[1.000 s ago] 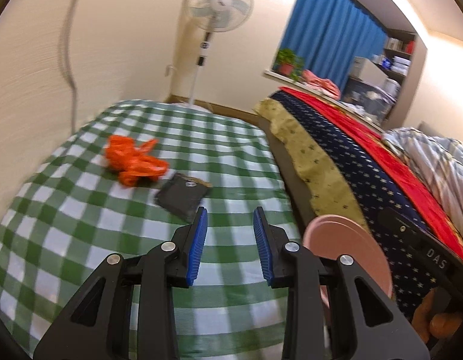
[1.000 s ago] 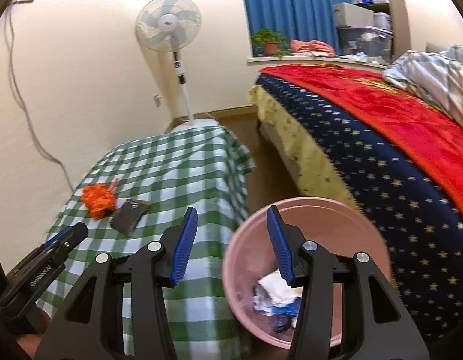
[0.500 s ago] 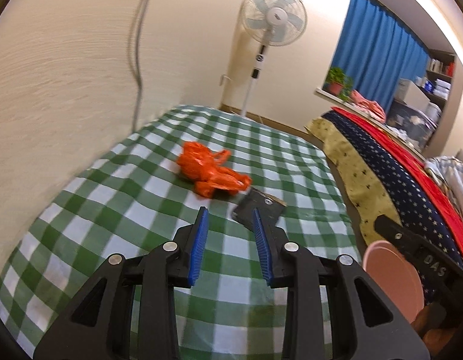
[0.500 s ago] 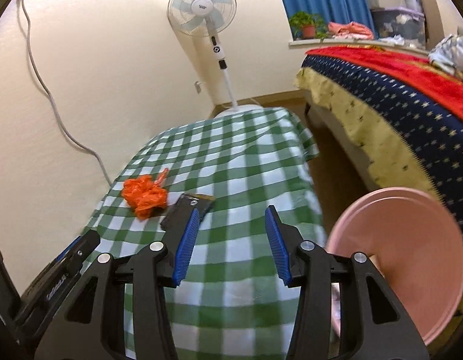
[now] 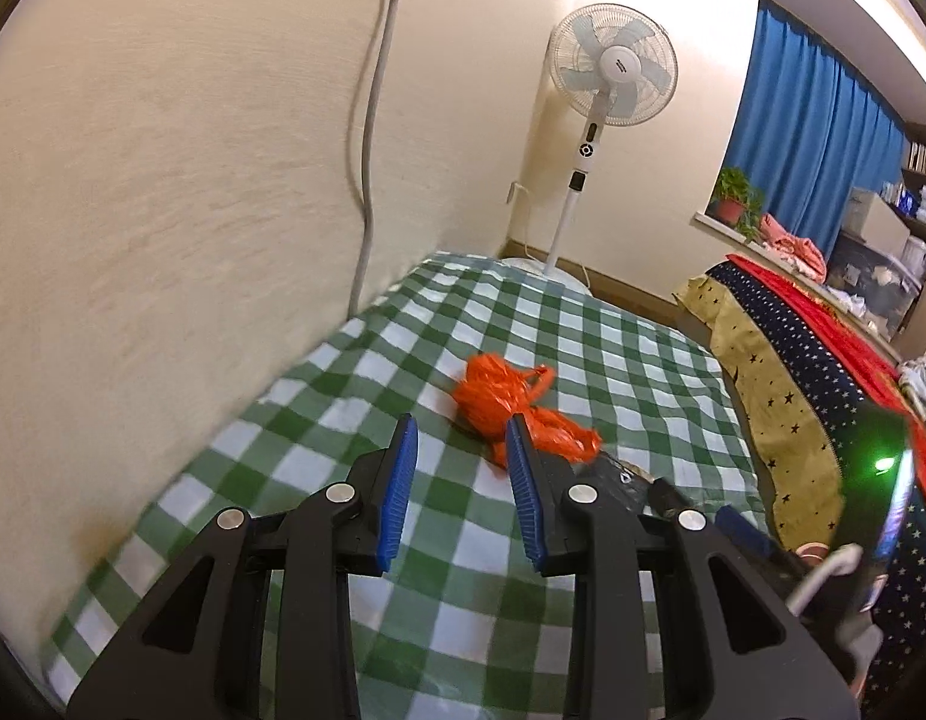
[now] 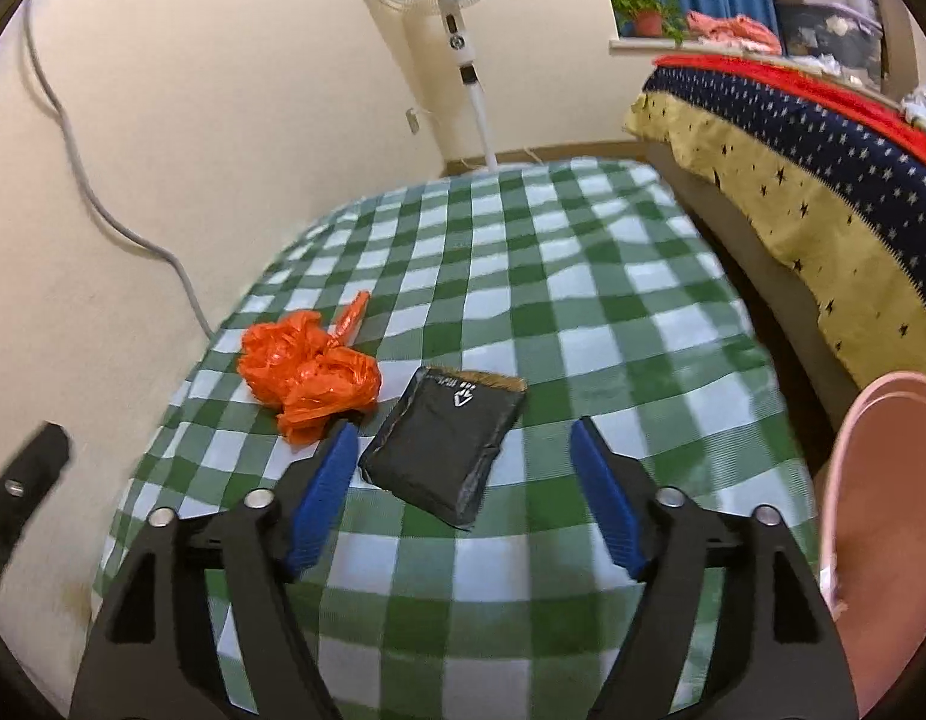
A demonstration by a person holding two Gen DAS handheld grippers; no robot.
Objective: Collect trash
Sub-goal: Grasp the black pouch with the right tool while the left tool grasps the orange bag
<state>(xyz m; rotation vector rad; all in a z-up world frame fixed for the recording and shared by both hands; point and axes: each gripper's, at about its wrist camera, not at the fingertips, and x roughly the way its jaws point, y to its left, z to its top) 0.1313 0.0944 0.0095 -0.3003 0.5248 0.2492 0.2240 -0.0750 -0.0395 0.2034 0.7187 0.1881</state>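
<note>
On the green-and-white checked cloth [image 6: 583,312] covering the table lie the two bits of trash: a crumpled orange plastic bag [image 6: 310,373] and, just to its right and nearly touching it, a flat black plastic pouch [image 6: 446,443] with a brown strip along its far edge. The pouch carries a small white arrow mark and a line of white print too small for me to read.

My right gripper [image 6: 463,495] hangs low over the cloth with its blue-padded fingers [image 6: 322,492] spread wide, the pouch lying between and just ahead of them, nothing gripped. My left gripper [image 5: 460,495] is also parted, more narrowly, and empty; the orange bag [image 5: 511,411] sits just beyond its tips, partly behind the right finger.

At my right a pink plastic bin [image 6: 883,540] stands beside the table. Against the cream wall stands a white pedestal fan [image 5: 610,81]; its hub bears a label I cannot make out.
</note>
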